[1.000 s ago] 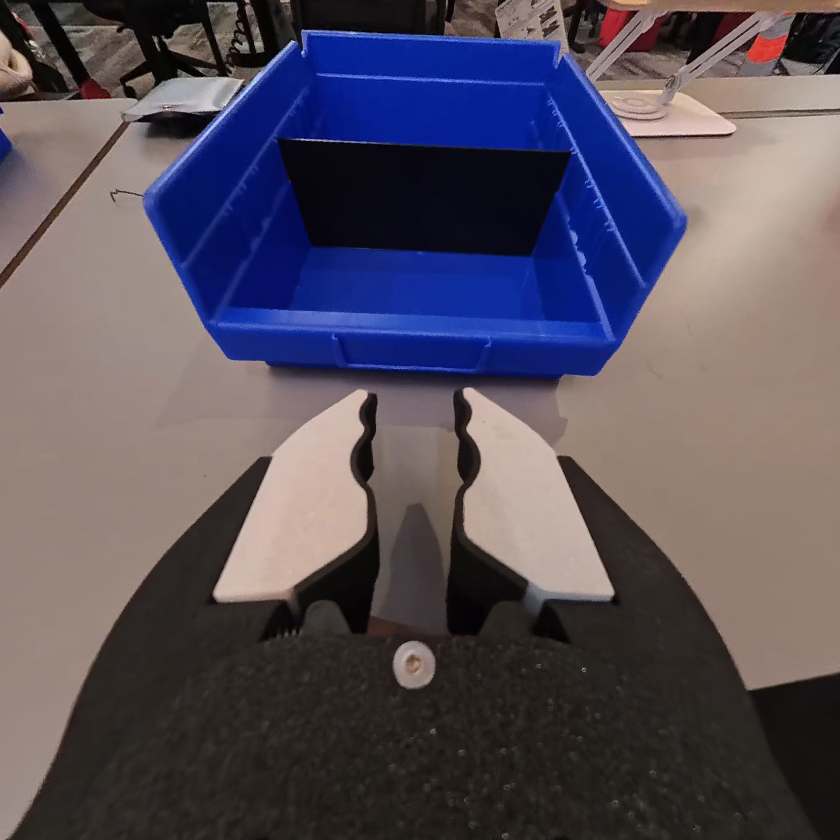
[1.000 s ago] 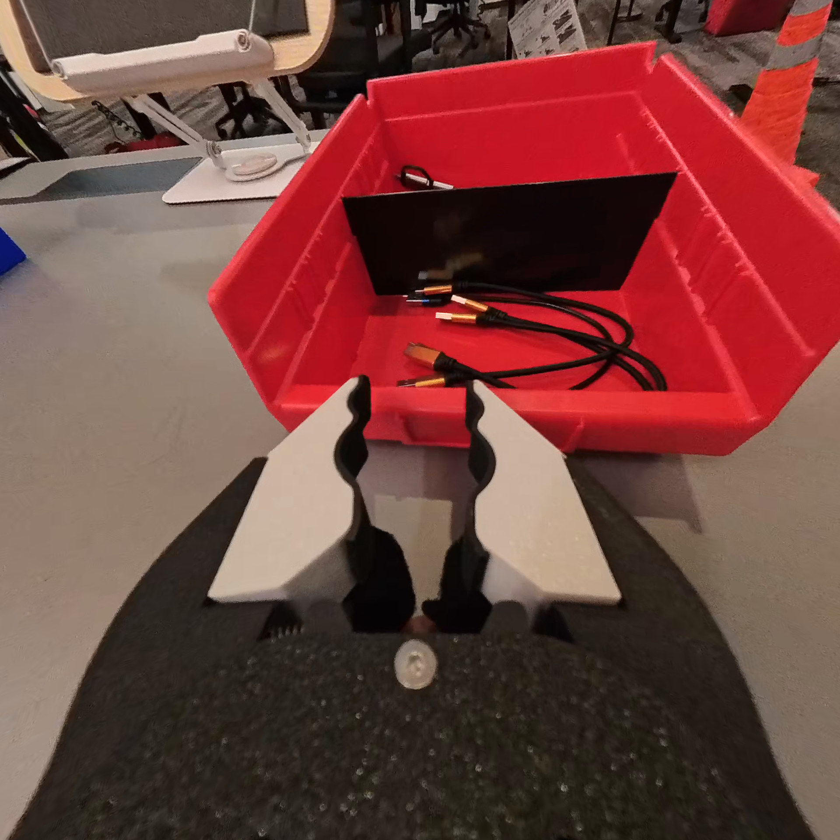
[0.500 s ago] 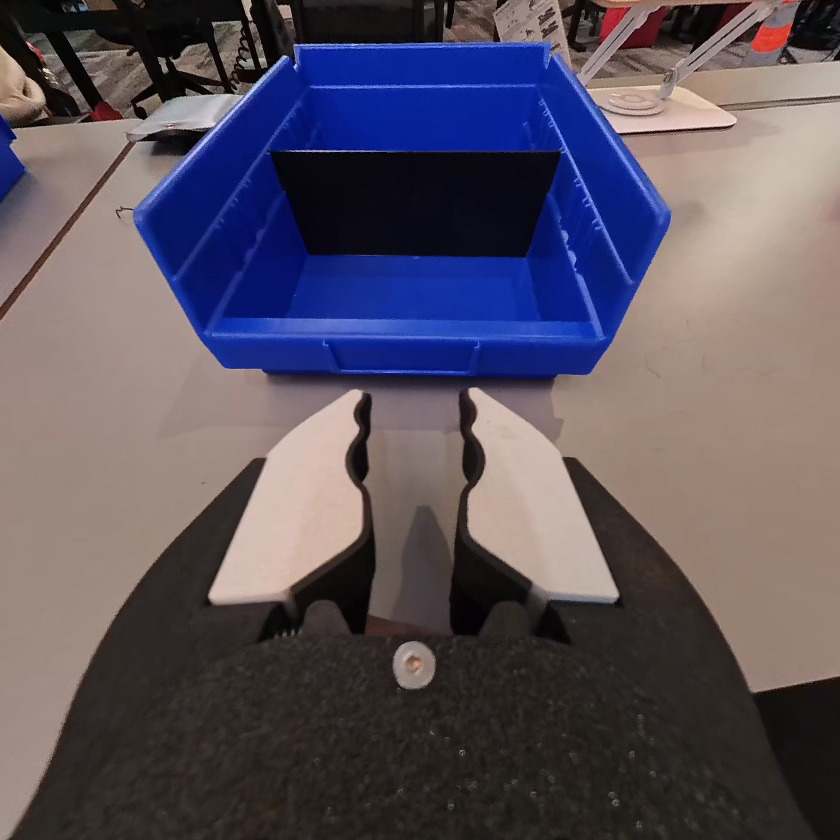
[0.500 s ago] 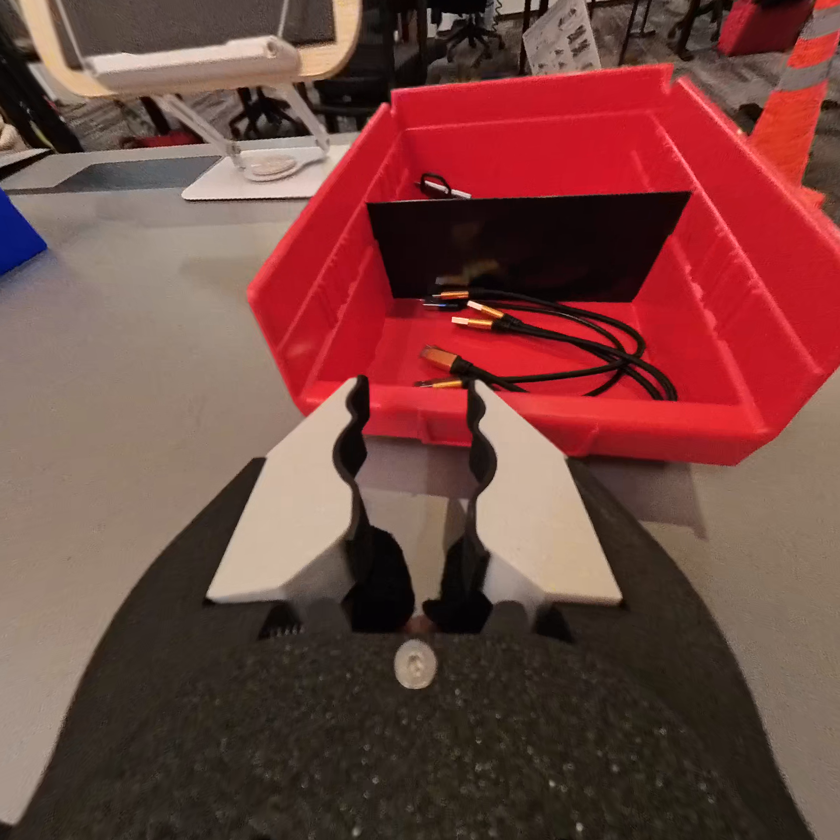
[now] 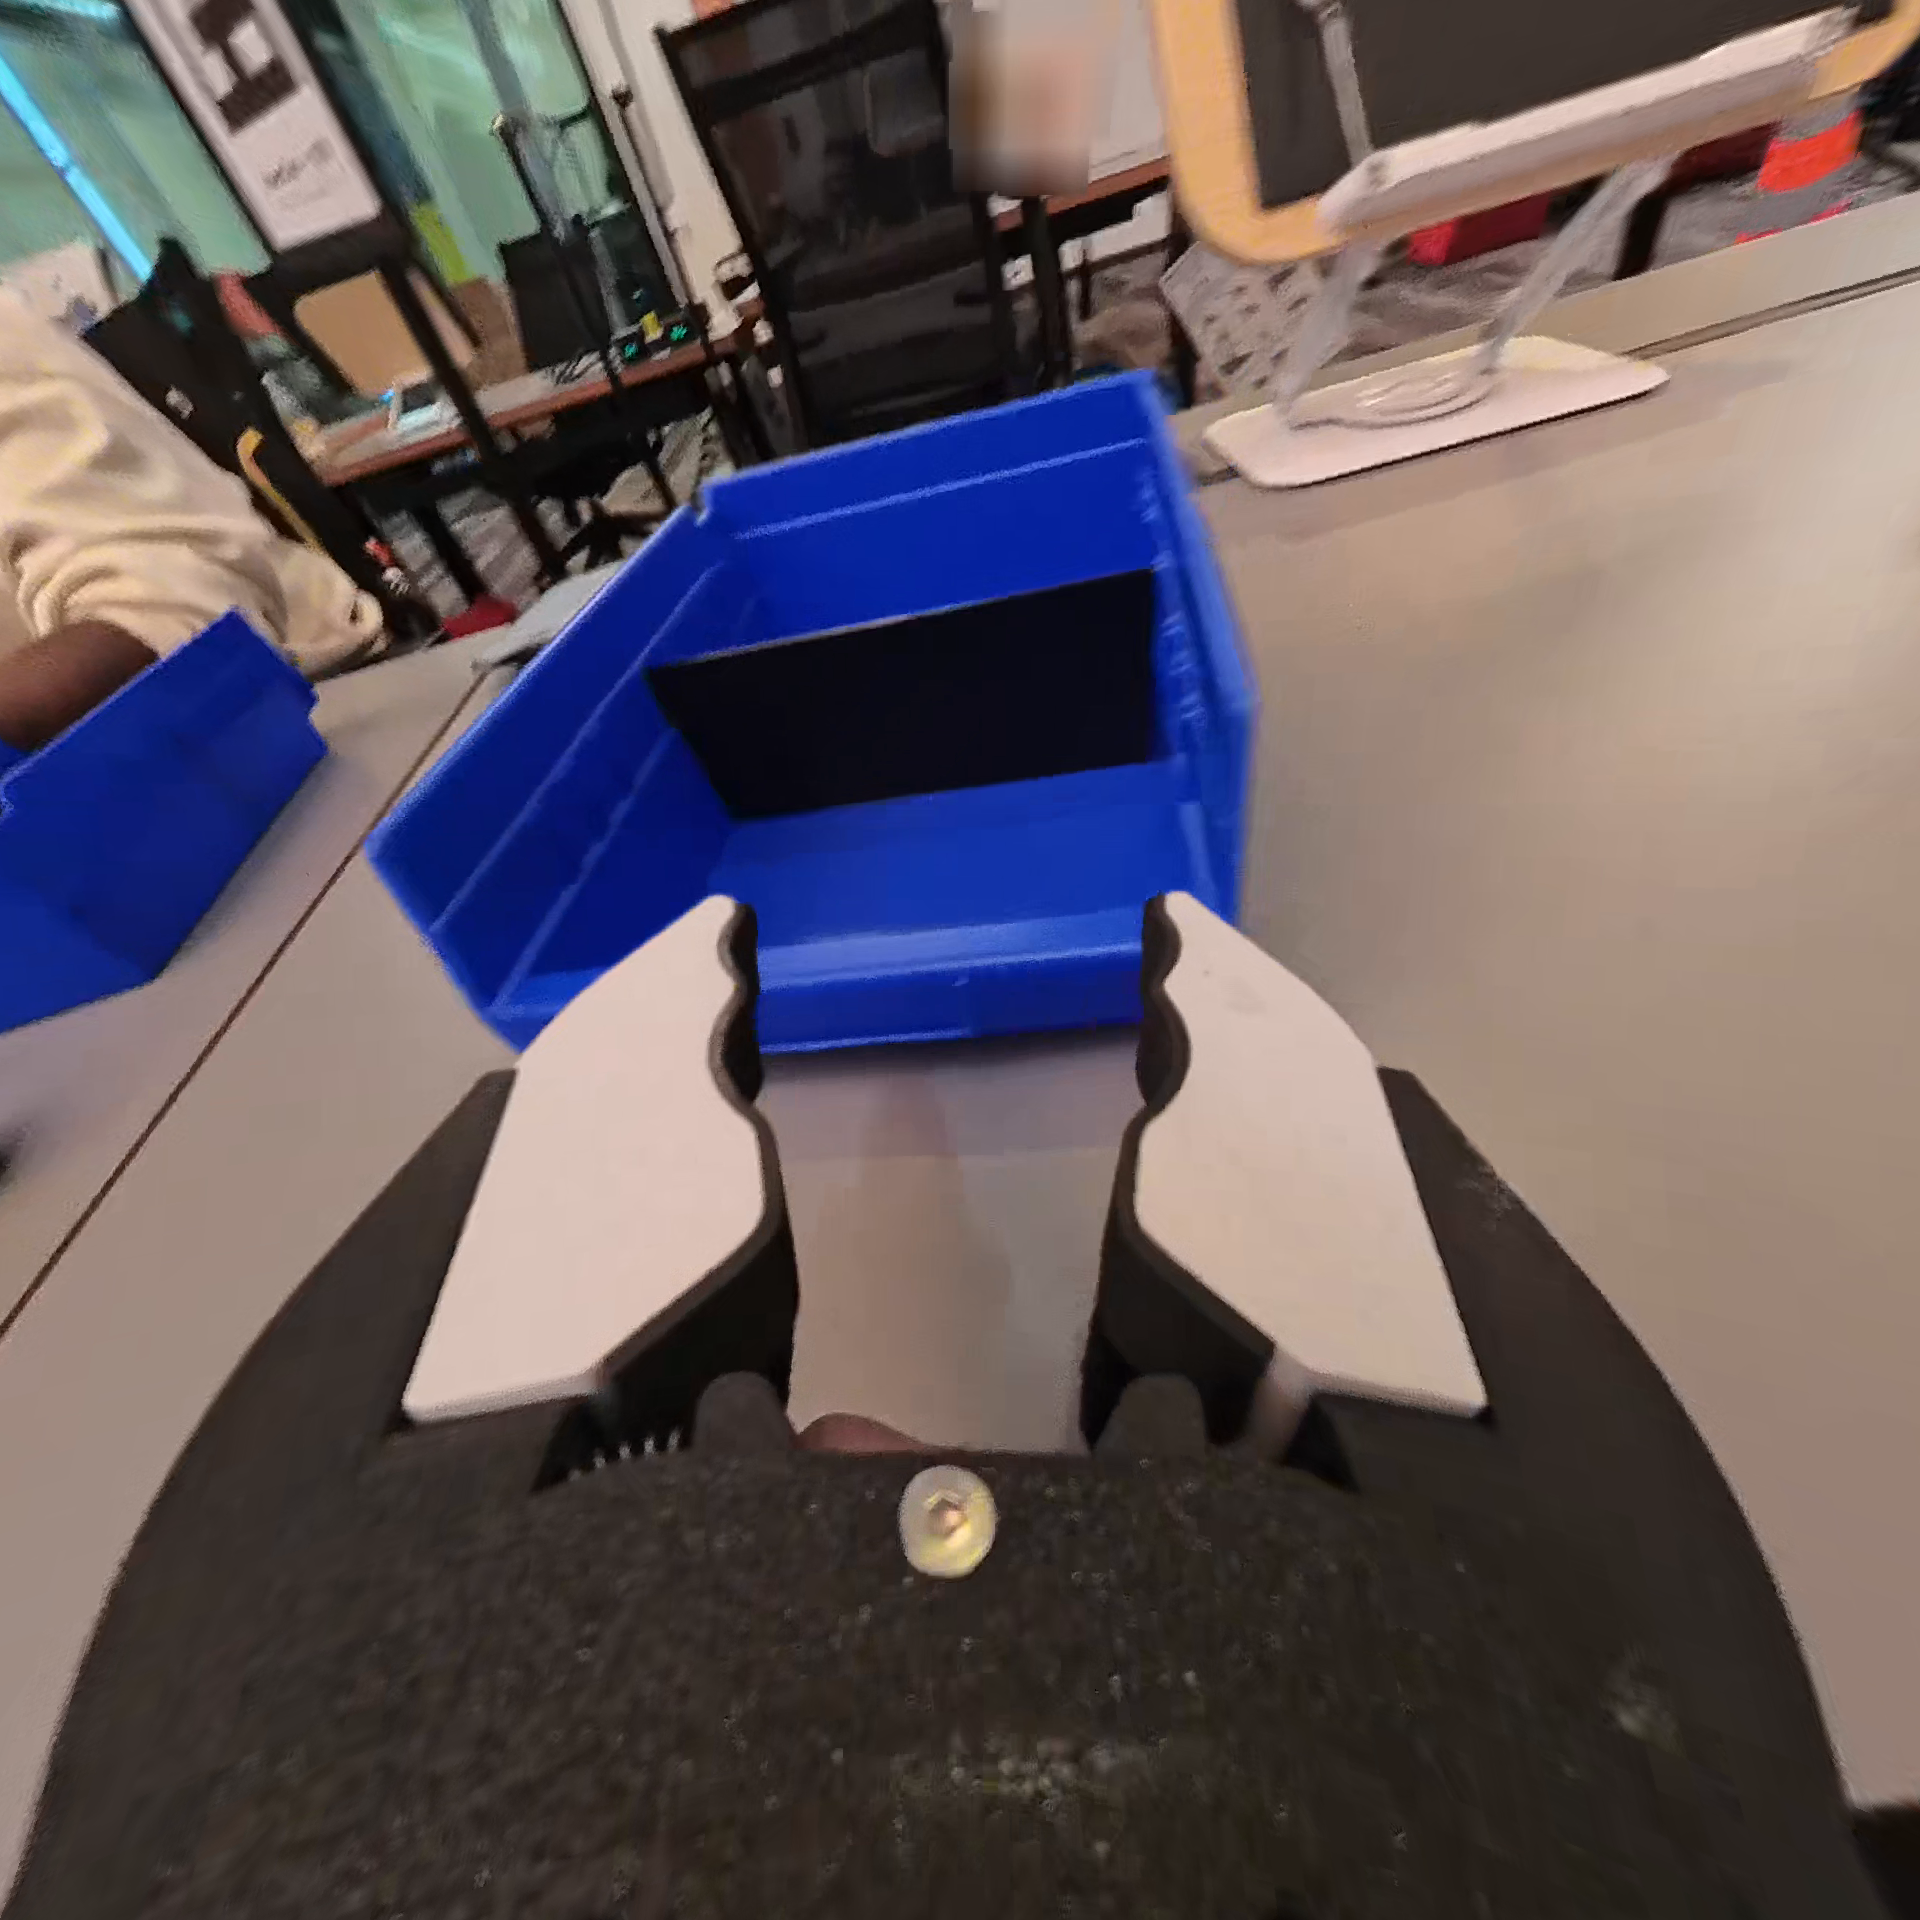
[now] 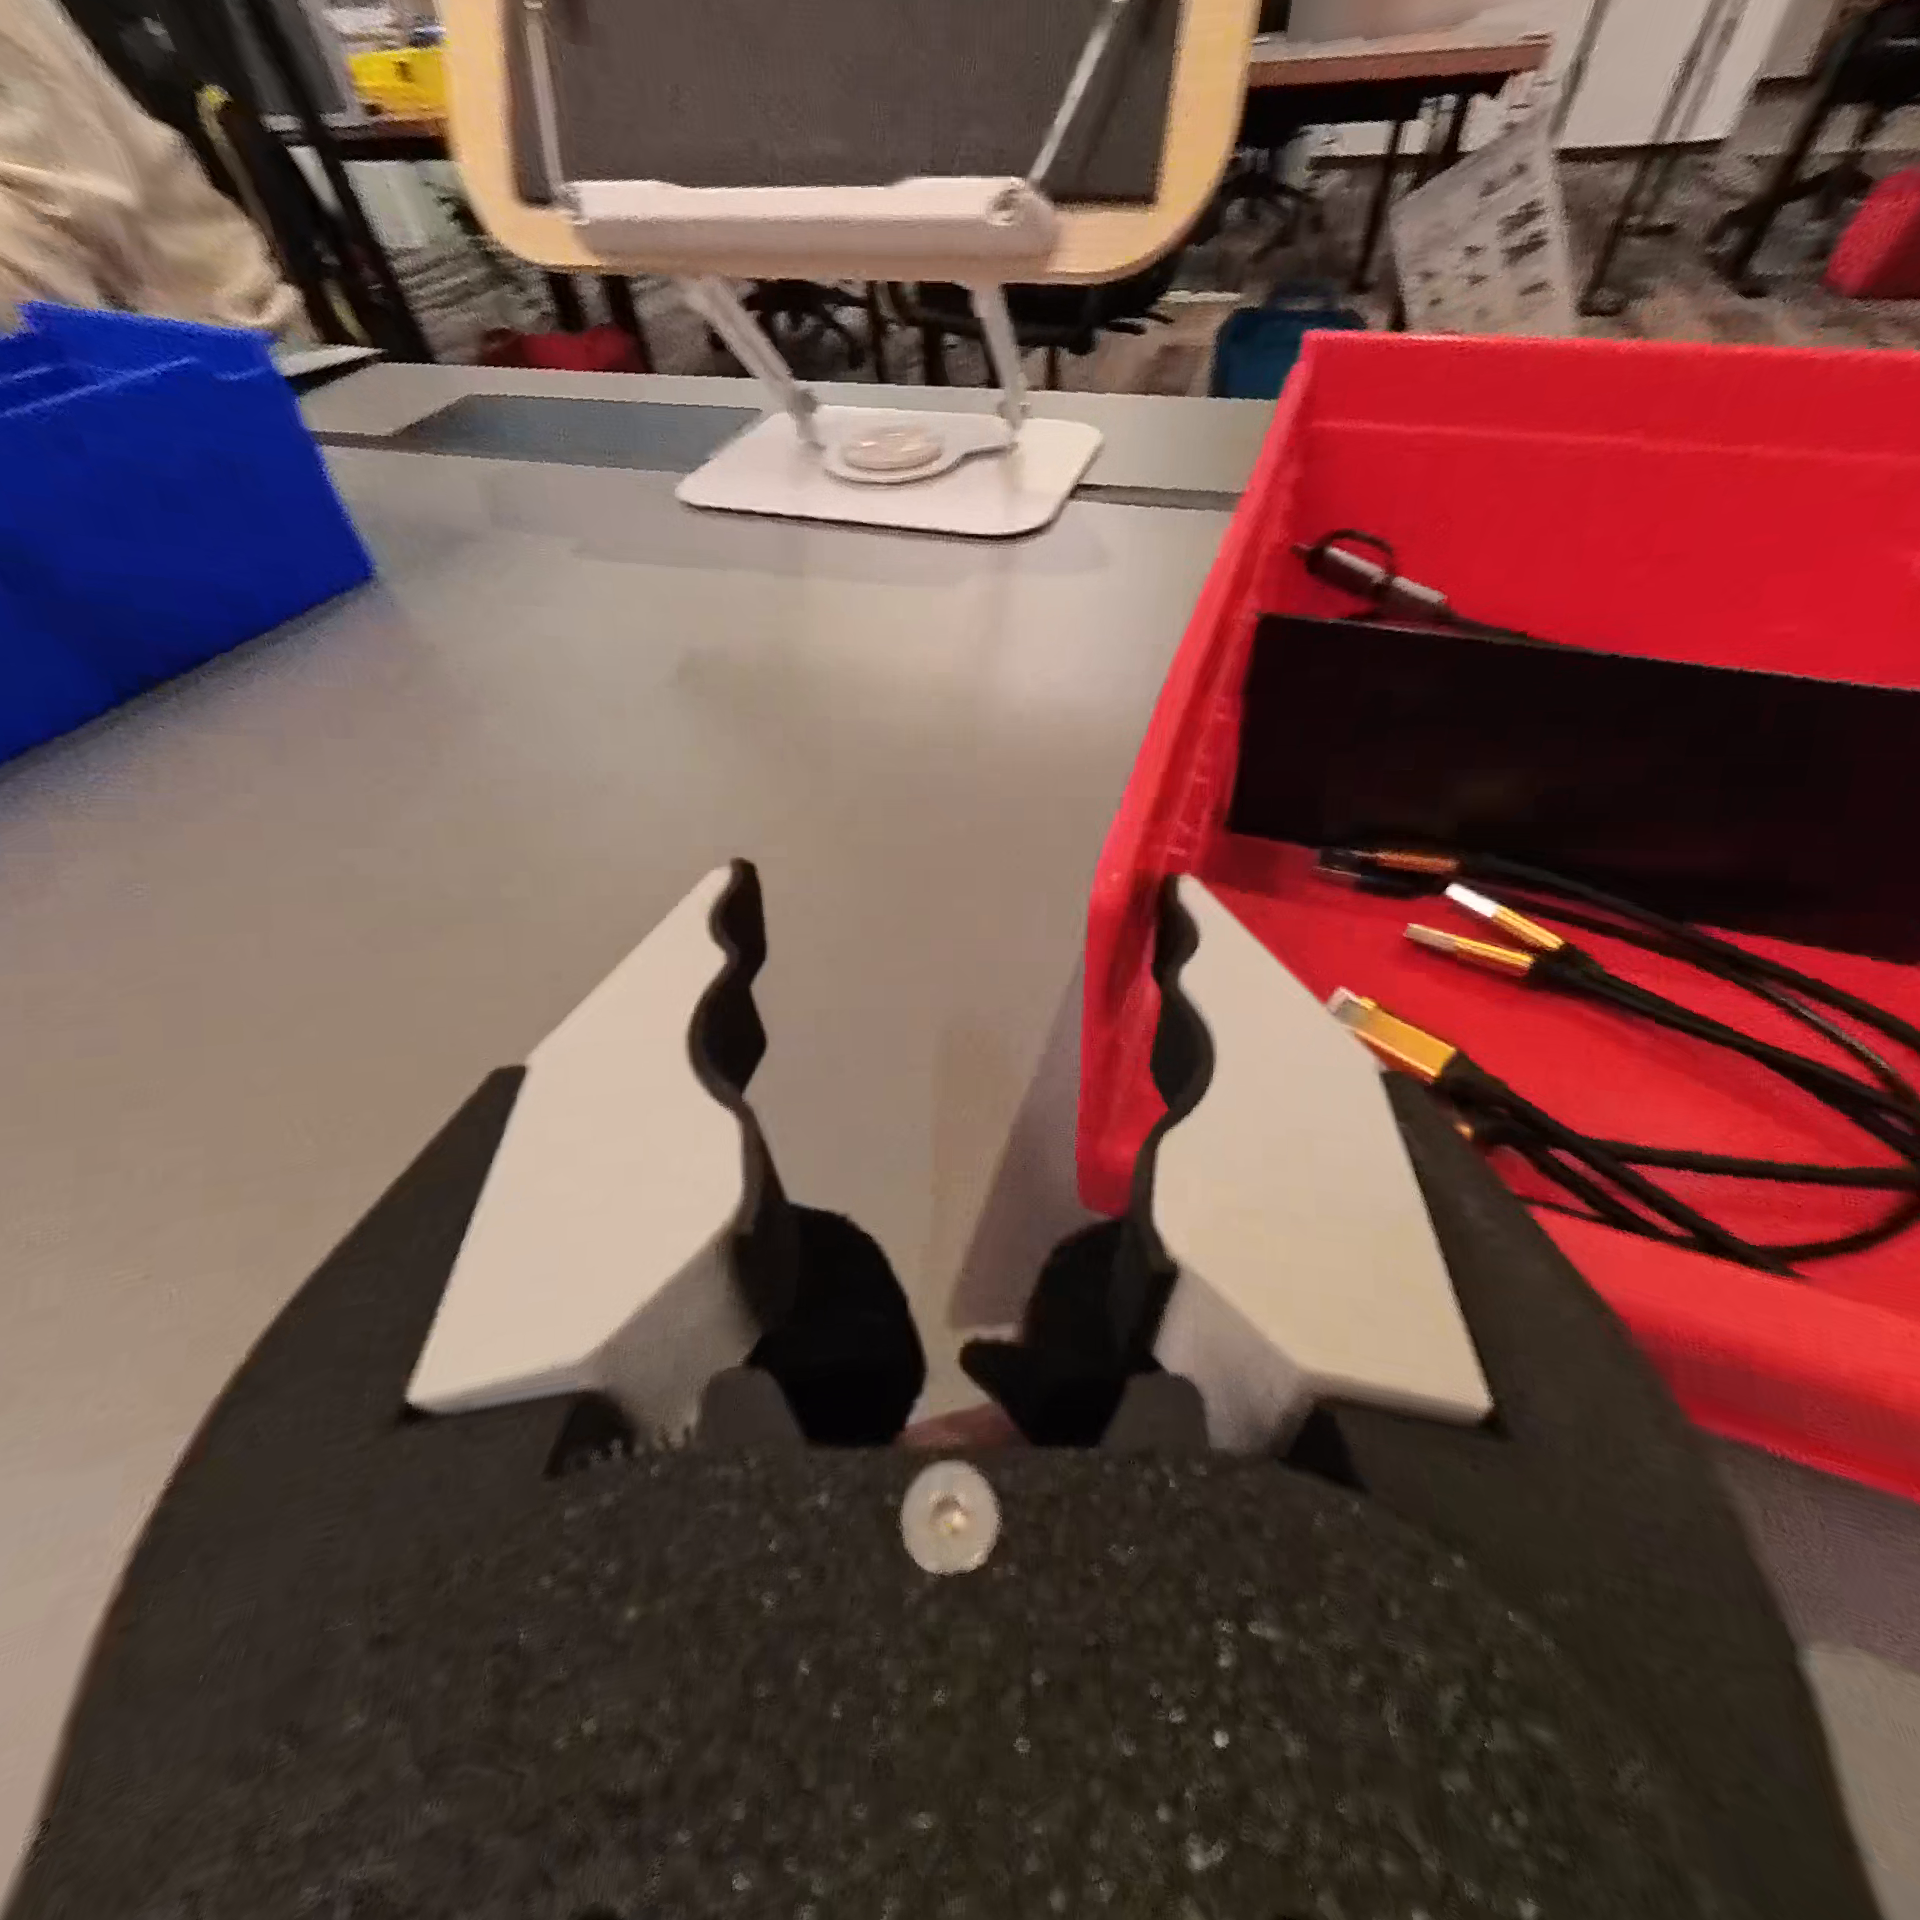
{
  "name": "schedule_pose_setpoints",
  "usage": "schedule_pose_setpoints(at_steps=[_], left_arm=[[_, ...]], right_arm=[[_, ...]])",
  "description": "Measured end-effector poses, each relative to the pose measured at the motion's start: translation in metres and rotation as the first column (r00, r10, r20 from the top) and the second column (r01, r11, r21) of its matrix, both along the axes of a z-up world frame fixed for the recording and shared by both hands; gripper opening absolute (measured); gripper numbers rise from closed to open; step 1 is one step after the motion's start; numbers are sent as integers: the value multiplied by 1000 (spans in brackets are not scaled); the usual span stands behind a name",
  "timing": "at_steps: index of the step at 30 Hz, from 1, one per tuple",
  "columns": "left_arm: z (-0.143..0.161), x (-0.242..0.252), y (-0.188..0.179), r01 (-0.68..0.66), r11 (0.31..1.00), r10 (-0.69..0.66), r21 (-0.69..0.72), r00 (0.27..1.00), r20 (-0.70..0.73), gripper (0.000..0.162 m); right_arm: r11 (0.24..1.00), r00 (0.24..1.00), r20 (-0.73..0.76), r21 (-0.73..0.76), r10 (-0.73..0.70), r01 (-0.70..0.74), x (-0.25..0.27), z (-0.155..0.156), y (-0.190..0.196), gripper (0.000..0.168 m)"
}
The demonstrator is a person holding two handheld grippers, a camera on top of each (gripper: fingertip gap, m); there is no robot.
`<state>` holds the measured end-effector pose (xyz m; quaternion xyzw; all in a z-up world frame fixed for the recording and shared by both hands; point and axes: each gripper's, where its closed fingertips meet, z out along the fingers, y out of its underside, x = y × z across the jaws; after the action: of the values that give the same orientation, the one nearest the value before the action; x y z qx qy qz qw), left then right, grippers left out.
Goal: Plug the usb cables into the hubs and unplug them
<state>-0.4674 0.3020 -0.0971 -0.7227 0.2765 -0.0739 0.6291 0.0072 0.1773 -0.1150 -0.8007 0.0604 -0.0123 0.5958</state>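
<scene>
A: Left wrist view first. We see the left gripper [image 5: 943,914] over the grey desk [image 5: 1558,831], its fingers [image 5: 623,1143] spread wide with nothing between them. Just ahead of the tips sits a blue bin [image 5: 582,831], open side toward us, with a black divider [image 5: 914,691] standing across it. We see nothing lying in the front compartment; the part behind the divider is mostly hidden.

B: Noted. To the left we log a second blue bin [image 5: 135,821] on the neighbouring desk, and a person's pale sleeve [image 5: 125,520] behind it. A white stand [image 5: 1434,405] sits far right.

A: Right wrist view. The right gripper [image 6: 954,883] also has its fingers [image 6: 623,1132] spread apart and holds nothing. Its right finger overlaps the front left corner of a red bin [image 6: 1174,727]; whether it touches, we cannot tell.

B: Inside the red bin's front compartment we record black cables [image 6: 1683,1049] with gold plugs, lying loose in front of a black divider [image 6: 1558,769]. A small dark item lies behind that divider; too blurred to name. The blue bin [image 6: 156,520] appears far left, well apart.
</scene>
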Motion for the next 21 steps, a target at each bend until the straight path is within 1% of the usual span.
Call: schedule_pose_setpoints(at_steps=[1,2,3,4,5,7,8,10,11,12,13,14,17,19,20,21], left_arm=[[4,13,-9,34,999,-34,3,999,2,70],[7,30,-20,76,997,-76,-5,997,14,70],[9,52,-32,127,992,-126,-23,991,45,70],[12,78,-47,192,980,-187,-43,978,94,70],[13,110,-63,274,960,-263,-61,954,145,70],[12,176,-96,421,901,-398,-103,897,191,69],[9,208,-111,473,871,-447,-131,875,187,68],[2,269,-134,546,818,-522,-181,837,166,65],[1,296,-140,562,803,-537,-198,827,167,64],[-1,322,-143,570,793,-545,-217,822,167,63],[-4,344,-142,559,796,-535,-233,829,160,62],[-7,364,-138,540,805,-519,-244,841,149,61],[-20,413,-130,508,816,-502,-275,859,98,62],[-33,434,-124,486,816,-488,-313,869,78,61],[-40,442,-122,483,806,-487,-341,870,82,58],[-45,449,-123,499,786,-504,-365,859,90,47]], right_arm=[[998,998,12,-8,69,-69,-11,-1,-2,72],[991,991,20,-15,132,-132,-23,-1,-7,63],[981,981,18,-12,192,-192,-35,1,-15,51],[973,973,8,10,229,-230,-46,5,-24,44],[972,973,3,45,231,-231,-51,12,-33,50],[979,986,47,124,158,-163,-44,31,-52,52],[981,993,80,172,82,-95,-32,46,-59,54],[961,986,116,263,-118,84,1,74,-75,52],[942,962,121,265,-245,207,25,79,-86,51],[914,922,123,234,-367,332,49,75,-99,48],[884,884,123,194,-452,425,69,67,-111,48],[866,863,112,163,-492,472,82,59,-116,50],[827,825,55,42,-562,561,110,23,-125,51],[836,837,-5,-51,-548,547,115,-3,-122,50],[843,845,-24,-80,-535,531,115,-12,-119,41],[851,853,-28,-97,-521,517,115,-19,-118,21]])
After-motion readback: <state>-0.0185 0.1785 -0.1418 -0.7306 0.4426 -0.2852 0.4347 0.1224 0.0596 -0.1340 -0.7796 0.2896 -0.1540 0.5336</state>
